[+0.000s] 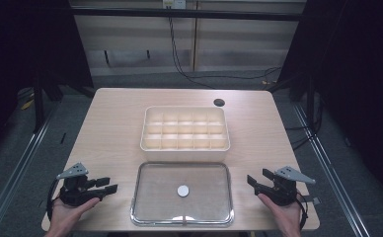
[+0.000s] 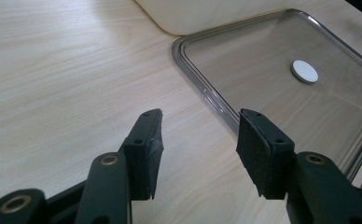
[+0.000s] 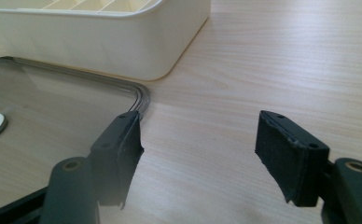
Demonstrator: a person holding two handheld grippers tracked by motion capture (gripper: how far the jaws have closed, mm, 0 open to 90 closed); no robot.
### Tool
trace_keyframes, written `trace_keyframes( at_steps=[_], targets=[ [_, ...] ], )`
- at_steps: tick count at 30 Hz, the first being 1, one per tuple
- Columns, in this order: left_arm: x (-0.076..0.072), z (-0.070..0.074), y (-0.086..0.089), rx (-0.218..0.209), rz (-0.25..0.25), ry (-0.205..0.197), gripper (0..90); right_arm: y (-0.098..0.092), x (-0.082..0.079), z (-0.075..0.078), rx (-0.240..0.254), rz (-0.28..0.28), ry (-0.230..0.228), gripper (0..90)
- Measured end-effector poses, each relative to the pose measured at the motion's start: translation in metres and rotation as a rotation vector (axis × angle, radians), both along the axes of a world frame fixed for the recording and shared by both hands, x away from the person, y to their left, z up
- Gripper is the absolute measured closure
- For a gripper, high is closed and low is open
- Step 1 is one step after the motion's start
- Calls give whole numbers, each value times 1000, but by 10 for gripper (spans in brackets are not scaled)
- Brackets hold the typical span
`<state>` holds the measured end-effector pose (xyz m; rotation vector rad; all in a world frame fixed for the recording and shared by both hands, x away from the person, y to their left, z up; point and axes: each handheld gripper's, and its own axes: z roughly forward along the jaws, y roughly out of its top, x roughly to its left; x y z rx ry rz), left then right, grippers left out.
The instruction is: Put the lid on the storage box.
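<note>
Clear lid: transparent rectangular lid (image 1: 182, 193) with a white round knob (image 1: 183, 190) at its middle, lying flat on the wooden table (image 1: 110, 128), between the two grippers and just before the box
Divided box: cream compartment box (image 1: 184, 128), uncovered, beyond the lid and beyond both pairs of jaws; its near wall sits just beside the lid's far edge
Left gripper: left gripper (image 1: 106, 185) rests low on the table, jaws released and holding nothing; the lid's rim (image 2: 202, 88) lies just ahead of the right-hand jaw in the left gripper view
Right gripper: right gripper (image 1: 255, 180) jaws spread wide, nothing between them; the lid's rounded corner (image 3: 139, 93) is just beyond its left-hand jaw
Step in hand, as judged: taking up the lid to cover the box
Doing it well: slide one pad under each short edge, close on the rim alone, lift both sides level
Risk: smooth rim may slip; an uneven lift would tilt the lid against the box wall
</note>
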<state>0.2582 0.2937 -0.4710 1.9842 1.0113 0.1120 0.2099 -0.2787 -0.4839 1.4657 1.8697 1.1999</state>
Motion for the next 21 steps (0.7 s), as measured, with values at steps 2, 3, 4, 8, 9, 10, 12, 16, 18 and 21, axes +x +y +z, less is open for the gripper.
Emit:
trace_keyframes(
  at_steps=[2, 3, 4, 8, 9, 10, 12, 16, 18, 21],
  targets=[
    [0, 1, 1, -12, -2, -5, 512, 0, 0, 1, 10, -10, -8, 278],
    [0, 1, 1, -11, -4, -9, 511, 1, -1, 1, 14, -13, -9, 272],
    [-1, 1, 1, -11, -5, -9, 511, 1, -1, 1, 22, -8, -5, 266],
    [-1, -1, -2, -3, -16, 7, 507, 7, -2, 1, 52, 23, 30, 271],
    [-1, -1, -2, -3, -16, 7, 503, 10, -3, 2, 49, 34, 30, 282],
    [-3, -1, -3, -5, -21, 4, 492, 12, -4, 3, 47, 35, 28, 281],
    [-3, 0, -5, -12, -39, 8, 475, 15, -6, 6, 46, 46, 20, 274],
    [-3, 4, -9, -25, -39, 25, 460, 20, -6, 12, 65, 82, 51, 274],
    [-1, 4, -11, -34, -42, 30, 456, 23, -5, 16, 77, 90, 88, 275],
    [3, 7, -14, -38, -55, 25, 447, 28, -3, 22, 65, 94, 99, 304]
  ],
)
